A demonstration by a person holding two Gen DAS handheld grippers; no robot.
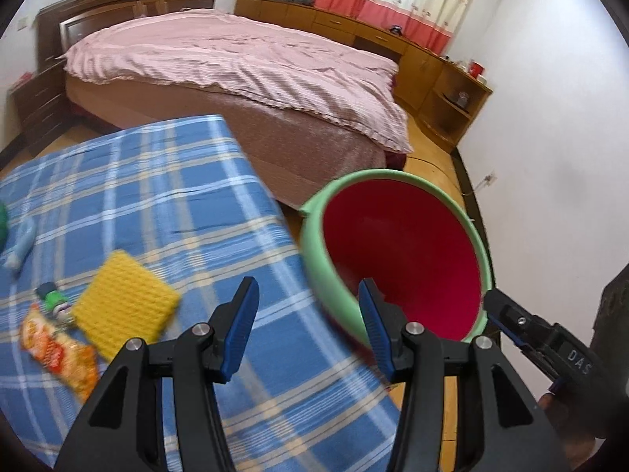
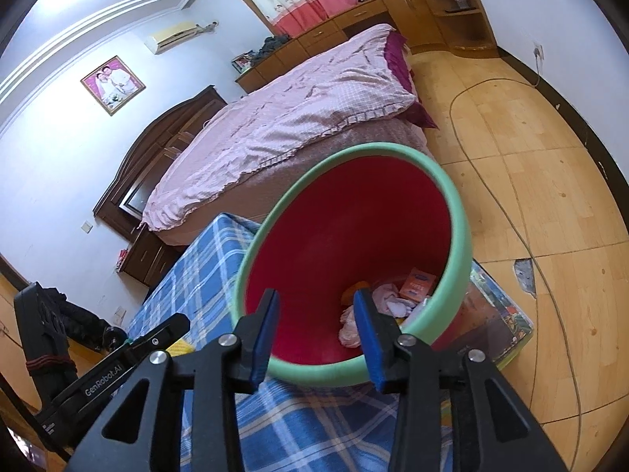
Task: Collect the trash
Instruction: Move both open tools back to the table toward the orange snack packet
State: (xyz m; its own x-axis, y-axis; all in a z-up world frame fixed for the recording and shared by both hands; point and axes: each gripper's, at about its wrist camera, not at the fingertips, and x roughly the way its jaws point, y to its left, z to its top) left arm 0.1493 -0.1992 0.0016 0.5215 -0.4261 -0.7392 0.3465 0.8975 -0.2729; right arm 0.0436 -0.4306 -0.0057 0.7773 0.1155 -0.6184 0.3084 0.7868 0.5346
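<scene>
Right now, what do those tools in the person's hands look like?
Each hand-held gripper, left and right, is a black plastic frame with silver pivot bolts and two blue-padded fingers. White lettering marks the left one's side, seen from the right wrist; the right one's side shows "DAS".

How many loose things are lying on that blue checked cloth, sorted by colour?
Yellow: 1, the sponge
Orange: 1, the snack packet
Green: 1, the small bottle
Pale blue: 1, a blurred tube
Total: 4. A green thing at the left edge is cut off, not counted.
</scene>
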